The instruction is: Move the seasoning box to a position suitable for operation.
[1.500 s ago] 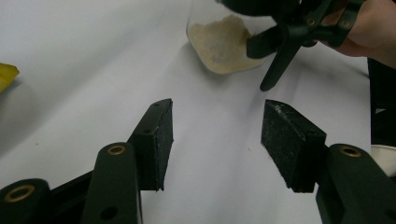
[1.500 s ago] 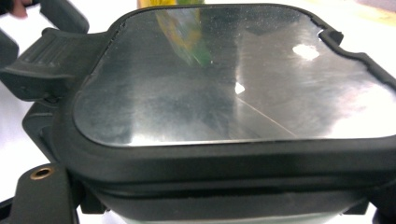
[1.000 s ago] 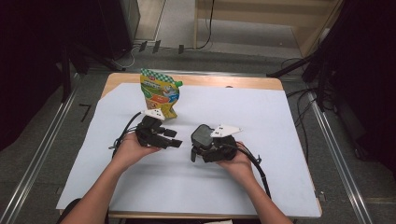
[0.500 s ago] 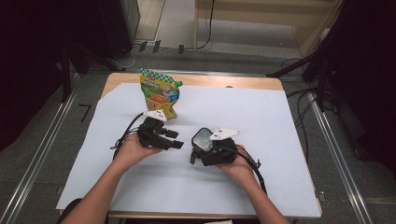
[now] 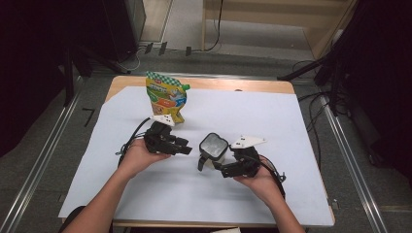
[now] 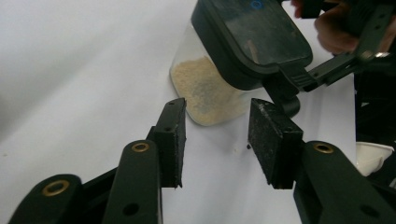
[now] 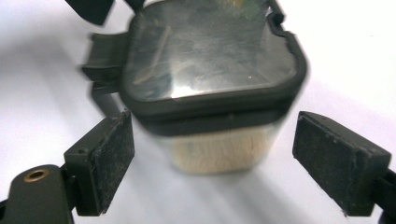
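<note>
The left gripper [image 5: 187, 147], matte black, has just been closing; its rough pads stand apart on nothing. Just ahead sits a clear square plastic container [image 5: 214, 148] of beige powder, dark-lidded, between the right gripper's [image 5: 212, 164] wide-apart pads, untouched.

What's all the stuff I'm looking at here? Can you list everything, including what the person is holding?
container: one, clear with a dark lid, some pale powder inside, standing mid-table between the two grippers
snack pouch: one, green, yellow and orange, upright at the far left of the sheet
paper sheet: one, white, covering most of the table
table: one, wooden, its edge showing at the far side
left gripper: one, black, jaws apart with nothing pressed between them, just short of the container
right gripper: one, black, jaws spread wide either side of the container, not touching it
hands: two, one on each gripper
</note>
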`<state>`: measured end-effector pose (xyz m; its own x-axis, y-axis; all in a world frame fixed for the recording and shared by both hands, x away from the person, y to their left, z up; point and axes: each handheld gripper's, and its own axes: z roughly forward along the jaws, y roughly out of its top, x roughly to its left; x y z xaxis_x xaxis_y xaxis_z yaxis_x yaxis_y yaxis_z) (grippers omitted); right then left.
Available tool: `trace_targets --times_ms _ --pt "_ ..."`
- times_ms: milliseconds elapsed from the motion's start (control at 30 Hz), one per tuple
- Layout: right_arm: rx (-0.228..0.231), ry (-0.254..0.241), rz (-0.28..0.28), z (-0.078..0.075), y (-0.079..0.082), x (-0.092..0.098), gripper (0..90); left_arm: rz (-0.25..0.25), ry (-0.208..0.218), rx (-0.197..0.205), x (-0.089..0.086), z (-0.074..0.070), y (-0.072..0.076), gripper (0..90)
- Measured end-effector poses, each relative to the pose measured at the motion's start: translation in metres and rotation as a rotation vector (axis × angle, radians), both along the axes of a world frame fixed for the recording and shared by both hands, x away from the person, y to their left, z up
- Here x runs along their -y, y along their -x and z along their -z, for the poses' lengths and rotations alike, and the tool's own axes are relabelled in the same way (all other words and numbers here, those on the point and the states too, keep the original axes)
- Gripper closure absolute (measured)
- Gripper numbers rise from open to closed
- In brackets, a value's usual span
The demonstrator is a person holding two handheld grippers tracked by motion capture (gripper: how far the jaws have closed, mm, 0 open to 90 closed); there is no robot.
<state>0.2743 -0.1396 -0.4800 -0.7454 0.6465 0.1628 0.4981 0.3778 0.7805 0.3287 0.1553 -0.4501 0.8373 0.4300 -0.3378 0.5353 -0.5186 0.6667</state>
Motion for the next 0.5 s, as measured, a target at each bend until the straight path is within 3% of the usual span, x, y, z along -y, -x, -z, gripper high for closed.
trace_targets --times_ms 167,300,367,400,500 --pt "0.022 0.019 0.016 -0.008 0.018 0.014 26.9 0.016 -0.010 0.012 0.006 -0.003 0.004 66.3" --pt "0.014 0.042 0.013 -0.007 0.019 0.019 38.9 0.030 -0.007 0.002 0.008 -0.004 0.005 75.3" --pt "0.007 0.030 0.015 -0.007 0.017 0.019 41.2 0.036 -0.001 -0.001 0.009 -0.003 0.005 79.6" --pt "-0.023 -0.004 0.017 -0.007 0.013 0.018 43.1 0.045 0.003 -0.001 0.010 -0.003 0.005 81.1" --pt "-0.027 -0.029 0.022 -0.006 0.010 0.015 46.8 0.055 -0.005 -0.004 0.012 -0.001 0.006 84.4"
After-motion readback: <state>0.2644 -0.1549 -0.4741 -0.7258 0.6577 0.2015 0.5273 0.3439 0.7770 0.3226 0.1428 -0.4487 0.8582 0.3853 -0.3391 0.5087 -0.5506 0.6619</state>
